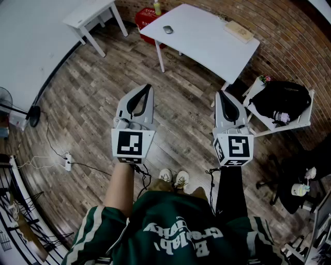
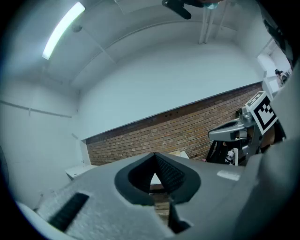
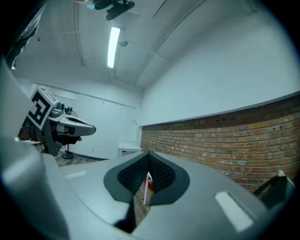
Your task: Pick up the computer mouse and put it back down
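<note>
The grey computer mouse [image 1: 168, 29] lies near the left end of a white table [image 1: 207, 39], far ahead of me in the head view. My left gripper [image 1: 149, 87] and right gripper [image 1: 219, 93] are held level over the wooden floor, side by side and well short of the table. Both are shut with nothing between the jaws. In the left gripper view the left gripper [image 2: 154, 154] has its jaw tips together, with a brick wall beyond. The right gripper [image 3: 149, 153] also has its tips together in its own view. The mouse shows in neither gripper view.
A wooden board [image 1: 239, 31] lies on the table's far right corner. A second white table [image 1: 90, 13] stands at the upper left, with a red crate [image 1: 146, 18] between the two. A black bag on a white rack [image 1: 282, 101] is at the right. A power strip [image 1: 67, 161] and cables lie at the left.
</note>
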Available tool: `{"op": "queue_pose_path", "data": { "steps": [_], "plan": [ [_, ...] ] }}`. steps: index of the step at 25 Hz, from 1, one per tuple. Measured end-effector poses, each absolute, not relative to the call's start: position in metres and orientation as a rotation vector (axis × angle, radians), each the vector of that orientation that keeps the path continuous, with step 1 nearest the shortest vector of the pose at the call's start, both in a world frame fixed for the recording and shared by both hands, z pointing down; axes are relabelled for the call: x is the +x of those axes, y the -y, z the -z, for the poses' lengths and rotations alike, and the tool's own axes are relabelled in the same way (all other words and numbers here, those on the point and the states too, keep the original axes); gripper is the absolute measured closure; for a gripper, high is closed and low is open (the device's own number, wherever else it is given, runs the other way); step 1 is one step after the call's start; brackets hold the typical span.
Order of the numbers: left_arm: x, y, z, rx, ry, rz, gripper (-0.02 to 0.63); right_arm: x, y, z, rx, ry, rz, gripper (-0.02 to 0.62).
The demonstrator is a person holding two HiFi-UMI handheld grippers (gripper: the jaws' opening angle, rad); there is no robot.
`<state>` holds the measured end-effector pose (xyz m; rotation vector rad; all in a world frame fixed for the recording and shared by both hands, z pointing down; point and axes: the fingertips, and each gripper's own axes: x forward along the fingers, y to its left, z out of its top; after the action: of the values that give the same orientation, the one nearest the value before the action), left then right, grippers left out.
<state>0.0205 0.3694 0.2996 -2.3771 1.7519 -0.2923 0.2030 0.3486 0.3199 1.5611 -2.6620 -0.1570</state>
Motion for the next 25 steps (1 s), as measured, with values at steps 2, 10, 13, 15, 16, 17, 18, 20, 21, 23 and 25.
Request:
{"op": "queue_pose_path", "data": {
  "steps": [2,10,13,15,16,17,18,20,21,23,25],
  "plan": [
    [0.004,-0.381,-0.299,-2.379,-1.751,0.292,0.598,0.185,-0.362,-0.319,1.559,2.661,0.159,0.583],
    [-0.055,-0.421,-0.288,-2.382,-1.791,0.209,0.598,0.114,-0.402,-0.324,1.497,2.638,0.234,0.583],
    [-0.072,-0.433,-0.29,-2.393,-1.788,0.186,0.598,0.101,-0.412,-0.32,1.538,2.644,0.209,0.583],
    [-0.079,-0.439,-0.292,-2.411,-1.783,0.155,0.598,0.096,-0.415,-0.319,1.574,2.649,0.192,0.584],
    [-0.082,-0.443,-0.292,-2.419,-1.781,0.137,0.598,0.094,-0.418,-0.318,1.584,2.651,0.19,0.584],
    [-0.086,-0.446,-0.292,-2.42,-1.78,0.121,0.598,0.091,-0.421,-0.317,1.589,2.65,0.193,0.584],
    [-0.089,-0.45,-0.292,-2.417,-1.779,0.11,0.598,0.088,-0.425,-0.316,1.592,2.646,0.2,0.584],
    [-0.095,-0.455,-0.291,-2.417,-1.773,0.098,0.604,0.083,-0.432,-0.315,1.596,2.633,0.214,0.584],
    [-0.097,-0.456,-0.29,-2.423,-1.766,0.095,0.573,0.081,-0.435,-0.315,1.598,2.628,0.217,0.583],
    [-0.098,-0.457,-0.288,-2.425,-1.753,0.086,0.511,0.08,-0.44,-0.315,1.604,2.621,0.221,0.584],
    [-0.099,-0.458,-0.283,-2.409,-1.752,0.063,0.495,0.082,-0.442,-0.313,1.614,2.614,0.231,0.583]
  ]
}}
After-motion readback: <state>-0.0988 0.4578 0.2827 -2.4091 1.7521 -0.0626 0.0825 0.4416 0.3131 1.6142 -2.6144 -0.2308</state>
